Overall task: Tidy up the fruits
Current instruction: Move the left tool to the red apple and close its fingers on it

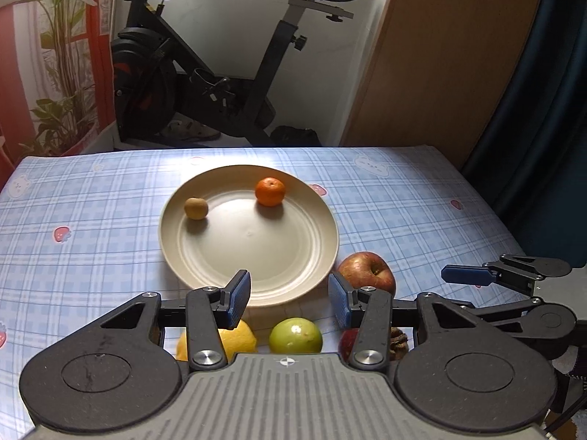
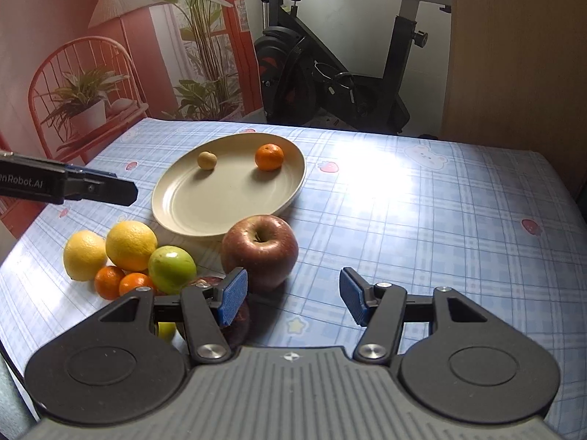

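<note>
right wrist view: right hand-held gripper (image 2: 291,299) jaws apart, empty, the apple (image 2: 259,249) just ahead on the counter (image 2: 422,220) touching the plate (image 2: 205,227). centre the jaws first; left hand-held gripper (image 1: 290,299) likewise apart, probably empty.

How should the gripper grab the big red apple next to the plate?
Grip the red apple across its round middle, coming down from above with the open right gripper. It sits stem-dimple up, so its sides are widest there. Keep one finger clear of the plate, which sits close behind it.
</note>
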Motion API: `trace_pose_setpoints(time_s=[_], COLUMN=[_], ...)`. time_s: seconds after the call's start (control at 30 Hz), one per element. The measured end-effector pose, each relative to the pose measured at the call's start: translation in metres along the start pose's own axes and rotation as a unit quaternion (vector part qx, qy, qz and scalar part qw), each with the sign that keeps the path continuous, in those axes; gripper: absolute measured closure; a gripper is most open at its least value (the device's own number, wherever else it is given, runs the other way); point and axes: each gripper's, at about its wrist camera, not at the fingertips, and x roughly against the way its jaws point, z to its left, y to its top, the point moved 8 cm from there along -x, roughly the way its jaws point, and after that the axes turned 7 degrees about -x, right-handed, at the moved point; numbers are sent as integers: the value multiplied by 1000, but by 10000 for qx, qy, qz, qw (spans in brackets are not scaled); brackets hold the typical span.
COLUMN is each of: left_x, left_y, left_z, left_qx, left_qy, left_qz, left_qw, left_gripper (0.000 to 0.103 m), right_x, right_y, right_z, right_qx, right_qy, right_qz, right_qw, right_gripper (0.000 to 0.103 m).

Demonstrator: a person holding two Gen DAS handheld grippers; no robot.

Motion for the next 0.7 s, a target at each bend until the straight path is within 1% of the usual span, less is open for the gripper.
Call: trace_pose_setpoints(time_s=[0.07,0.13,0.3,0.37,0.53,0.7], left_x=[-10,-21,-48,-57,-64,-72], left_y=[5,9,10,10,15,17], left_z=[-11,-20,-29,-29,-25,-28], left_qx=[-104,-105,84,195,455,495], left_qy=[-84,-261,-534,-626,-892,-1120], left_qz=[29,87,324,458,574,720], left_qw=[9999,9996,9980,9968,9933,9899], left_gripper=[54,54,55,59,59,60], right_x=[-7,-13,-20,-23,-32,-40], right_y=[-3,-4,0,-1,-2,0], right_z=[-5,-8,-5,-4,-2,2], right_qx=[-9,-98,-325,-406,-666,-867], right_qy=[84,240,574,648,861,1045], right_qz=[79,135,145,166,234,313], right_qw=[9999,9996,9977,9969,9938,9902], right_gripper=[44,44,44,44,44,44])
